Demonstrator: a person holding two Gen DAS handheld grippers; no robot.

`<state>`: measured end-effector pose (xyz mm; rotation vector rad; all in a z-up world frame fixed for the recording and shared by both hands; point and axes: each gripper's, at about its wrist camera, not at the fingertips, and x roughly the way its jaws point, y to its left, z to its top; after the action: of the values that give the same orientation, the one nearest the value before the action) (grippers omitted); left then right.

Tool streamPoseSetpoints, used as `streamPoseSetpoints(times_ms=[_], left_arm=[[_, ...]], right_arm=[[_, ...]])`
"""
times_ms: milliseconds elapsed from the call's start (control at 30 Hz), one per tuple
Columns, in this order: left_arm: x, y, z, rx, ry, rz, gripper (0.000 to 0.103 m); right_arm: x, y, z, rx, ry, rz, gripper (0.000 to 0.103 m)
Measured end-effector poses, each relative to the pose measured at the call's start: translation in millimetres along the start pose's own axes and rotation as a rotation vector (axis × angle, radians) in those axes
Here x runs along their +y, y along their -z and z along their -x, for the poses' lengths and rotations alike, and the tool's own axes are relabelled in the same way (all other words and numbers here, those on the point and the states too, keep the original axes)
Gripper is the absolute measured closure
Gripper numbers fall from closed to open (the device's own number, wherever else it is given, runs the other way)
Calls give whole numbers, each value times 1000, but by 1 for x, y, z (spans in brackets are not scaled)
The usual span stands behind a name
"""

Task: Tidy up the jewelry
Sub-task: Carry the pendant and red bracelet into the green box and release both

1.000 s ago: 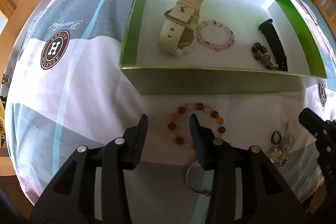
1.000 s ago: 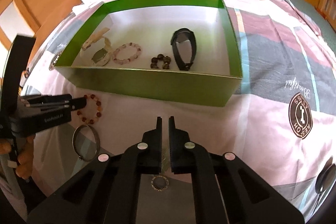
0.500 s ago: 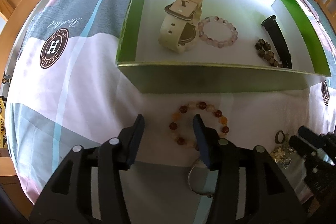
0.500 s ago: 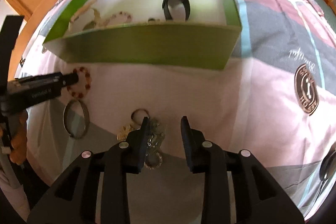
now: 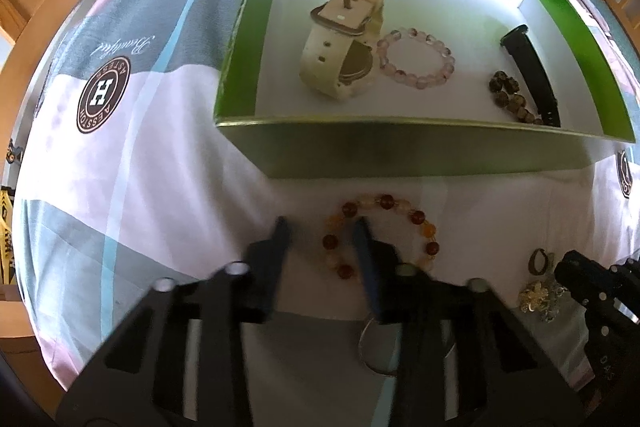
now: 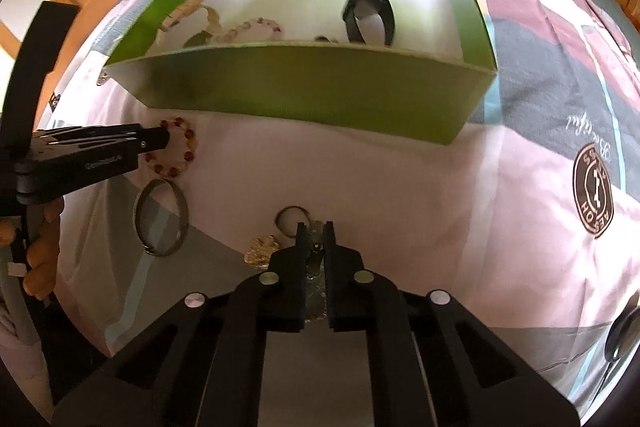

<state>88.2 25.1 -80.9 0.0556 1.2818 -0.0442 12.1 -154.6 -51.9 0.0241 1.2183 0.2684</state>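
Jewelry: cream watch, black watch, pink bracelet and dark bracelet in box. Amber bracelet, bangle and charms left on bed. Left gripper: jaws just closing astride amber bracelet's edge, not yet pressing. Right gripper: jaws just closed, pinching charms. Roughly half done.

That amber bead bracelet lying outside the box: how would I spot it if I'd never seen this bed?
Find the green box on the patterned bedspread. Just in front of its near wall, on the white fabric, lies the amber bead bracelet, with the left claw at it. Unlike the plain metal bangle nearby, it is a loop of round red, orange and pale beads.
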Motion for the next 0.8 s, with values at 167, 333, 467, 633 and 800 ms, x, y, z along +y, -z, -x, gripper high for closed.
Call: streamPoseSetpoints(times_ms=[167,333,467,633,800], left_arm=[[-3,2,20,-28,25,-13,95],[-7,8,63,-123,99,-47,95],[-16,11,105,-223,188,-86,95],[-20,-16,148,-356,265,-87,95],[-26,-55,121,-341,214,-52,95]], right_arm=[[5,-4,15,-64,-16,13,95],[-1,-10,45,-170,-55,7,95],[-4,-20,83,-332,-102,-11,95],[-12,-44,98,-477,-85,-64,95],[-33,-66,67,-444,-6,-119,95]])
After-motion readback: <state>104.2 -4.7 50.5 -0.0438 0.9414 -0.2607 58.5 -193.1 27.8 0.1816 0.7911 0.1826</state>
